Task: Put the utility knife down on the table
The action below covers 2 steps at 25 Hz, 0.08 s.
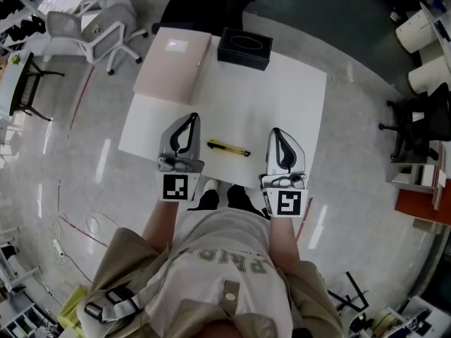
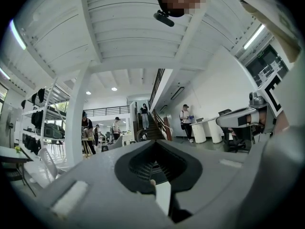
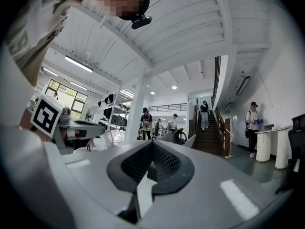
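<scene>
Utility knife on table between left tool and right tool, box behind.

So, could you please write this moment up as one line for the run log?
left gripper: shut, empty | right gripper: shut, empty | utility knife: flat on table, between the grippers, touching neither

The white table is viewed from high above, steeply downward, with the left gripper and the right gripper caught close beneath the lens. Each gripper view is taken from just behind its own fingers and is aimed level along them — the hall is seen far beyond the fingertips. A staircase is shared by both gripper views, and in each the neighbouring gripper is caught off to the side of the fingers.
</scene>
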Motion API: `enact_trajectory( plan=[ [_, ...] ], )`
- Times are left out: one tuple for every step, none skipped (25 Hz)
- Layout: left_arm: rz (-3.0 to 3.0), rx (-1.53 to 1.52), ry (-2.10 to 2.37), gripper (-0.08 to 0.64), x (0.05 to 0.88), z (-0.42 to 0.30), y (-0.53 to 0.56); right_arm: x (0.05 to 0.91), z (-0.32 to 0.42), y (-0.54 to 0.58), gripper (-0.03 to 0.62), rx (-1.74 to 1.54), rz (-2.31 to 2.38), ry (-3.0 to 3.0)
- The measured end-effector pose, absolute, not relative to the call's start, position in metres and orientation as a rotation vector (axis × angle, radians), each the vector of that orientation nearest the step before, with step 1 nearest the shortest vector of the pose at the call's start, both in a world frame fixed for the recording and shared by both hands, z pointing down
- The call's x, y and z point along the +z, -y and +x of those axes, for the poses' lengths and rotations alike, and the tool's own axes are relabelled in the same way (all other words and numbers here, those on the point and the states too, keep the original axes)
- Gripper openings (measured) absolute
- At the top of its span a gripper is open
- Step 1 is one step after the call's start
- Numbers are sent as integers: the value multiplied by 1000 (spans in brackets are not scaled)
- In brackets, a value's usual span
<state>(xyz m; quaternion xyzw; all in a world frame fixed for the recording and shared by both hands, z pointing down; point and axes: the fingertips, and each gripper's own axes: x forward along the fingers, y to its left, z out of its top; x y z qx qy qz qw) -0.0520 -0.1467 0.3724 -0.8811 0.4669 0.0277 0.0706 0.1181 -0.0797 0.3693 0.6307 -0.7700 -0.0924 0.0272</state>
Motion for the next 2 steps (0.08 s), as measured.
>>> enact_trajectory(
  plan=[
    [-2651, 76, -1403, 12, 374, -52, 147, 370, 118, 80, -1, -283, 1944, 2380],
    [-2652, 68, -1401, 11, 375, -51, 147, 371, 118, 80, 0, -280, 1939, 2382]
  ],
)
